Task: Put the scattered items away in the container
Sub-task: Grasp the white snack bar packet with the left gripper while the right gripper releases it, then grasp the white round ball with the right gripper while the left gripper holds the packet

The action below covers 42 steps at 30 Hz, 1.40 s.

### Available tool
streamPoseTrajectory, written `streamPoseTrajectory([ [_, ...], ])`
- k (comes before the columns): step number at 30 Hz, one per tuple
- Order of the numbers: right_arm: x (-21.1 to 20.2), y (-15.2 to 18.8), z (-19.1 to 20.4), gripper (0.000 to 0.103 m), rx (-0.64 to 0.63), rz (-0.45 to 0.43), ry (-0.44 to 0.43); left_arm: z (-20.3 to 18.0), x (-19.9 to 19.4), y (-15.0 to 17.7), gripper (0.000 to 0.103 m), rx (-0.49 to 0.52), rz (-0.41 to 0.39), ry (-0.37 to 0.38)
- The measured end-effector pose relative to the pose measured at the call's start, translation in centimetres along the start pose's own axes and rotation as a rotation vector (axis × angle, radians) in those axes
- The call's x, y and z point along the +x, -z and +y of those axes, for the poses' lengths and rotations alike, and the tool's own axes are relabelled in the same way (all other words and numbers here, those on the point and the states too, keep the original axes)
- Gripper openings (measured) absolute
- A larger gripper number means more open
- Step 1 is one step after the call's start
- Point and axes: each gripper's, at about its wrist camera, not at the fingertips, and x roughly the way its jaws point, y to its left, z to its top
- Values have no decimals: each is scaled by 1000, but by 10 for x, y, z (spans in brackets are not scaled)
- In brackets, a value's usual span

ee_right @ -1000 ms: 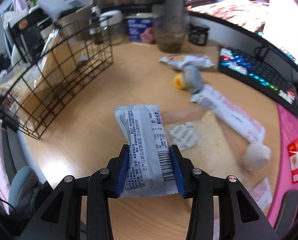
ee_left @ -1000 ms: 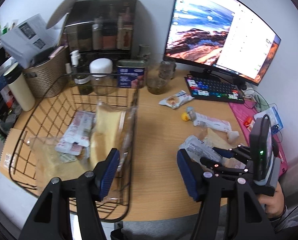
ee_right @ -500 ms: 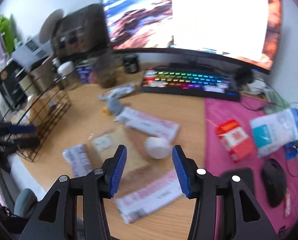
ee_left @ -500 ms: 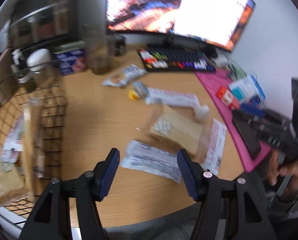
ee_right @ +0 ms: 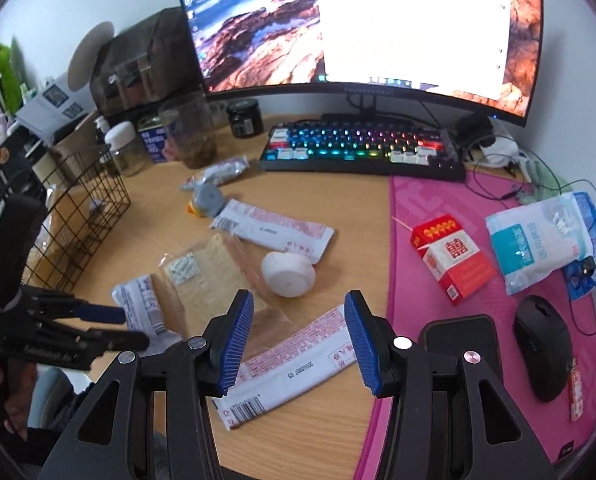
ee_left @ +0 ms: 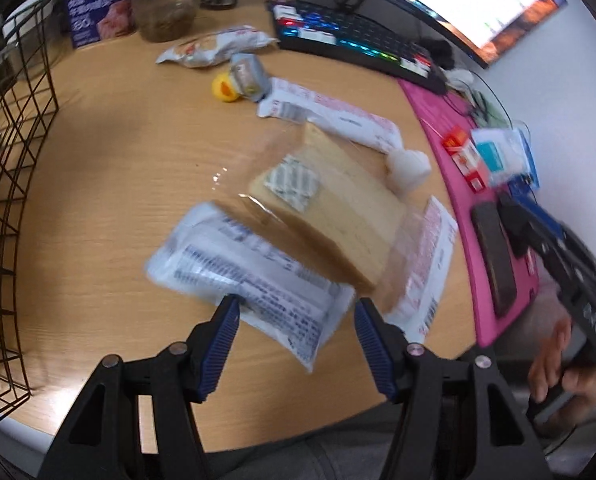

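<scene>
A blue-and-white snack packet (ee_left: 250, 272) lies flat near the desk's front edge. My left gripper (ee_left: 298, 312) hovers open just over its near end, pads apart from it; it also shows as the left gripper (ee_right: 110, 324) in the right wrist view. My right gripper (ee_right: 298, 304) is open with nothing between its fingers, above a red-and-white packet (ee_right: 294, 364). Bagged bread (ee_left: 330, 208), a white round lump (ee_left: 408, 164), a second red-and-white packet (ee_left: 334, 116) and a yellow duck (ee_left: 224, 88) lie scattered. The wire basket (ee_left: 2, 160) stands at the left.
A lit keyboard (ee_right: 358, 148) and monitor (ee_right: 358, 24) fill the back. On the pink mat (ee_right: 438, 208) lie a red box (ee_right: 454, 256), a mouse (ee_right: 544, 340) and a dark phone (ee_left: 494, 256). A glass jar (ee_left: 164, 0) and blue tin (ee_left: 98, 12) stand behind the basket.
The right gripper opened, left the blue-and-white packet on the desk and pulled back to the right. The left gripper swung from the basket over to that packet and came down towards it.
</scene>
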Motion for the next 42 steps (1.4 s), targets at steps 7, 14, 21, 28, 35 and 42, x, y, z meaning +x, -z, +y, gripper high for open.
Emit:
streamPoseTrajectory([
  [7,1,0,-4,48,2,-3,2,21,7,-15,68,-51,-6,-49],
  [14,8,-2,-7,48,8,13,5,32,12,-39,72,-63,-19,-95],
  [21,14,-3,-11,48,16,25,8,37,18,-56,74,-77,-44,-113],
  [28,17,-5,-14,48,19,24,5,25,19,-49,58,46,-64,-147],
  [35,32,-9,-9,48,-5,35,-24,34,10,-39,51,31,-57,-105],
  [42,71,-20,-6,48,4,49,-56,33,1,-36,46,36,-79,-75],
])
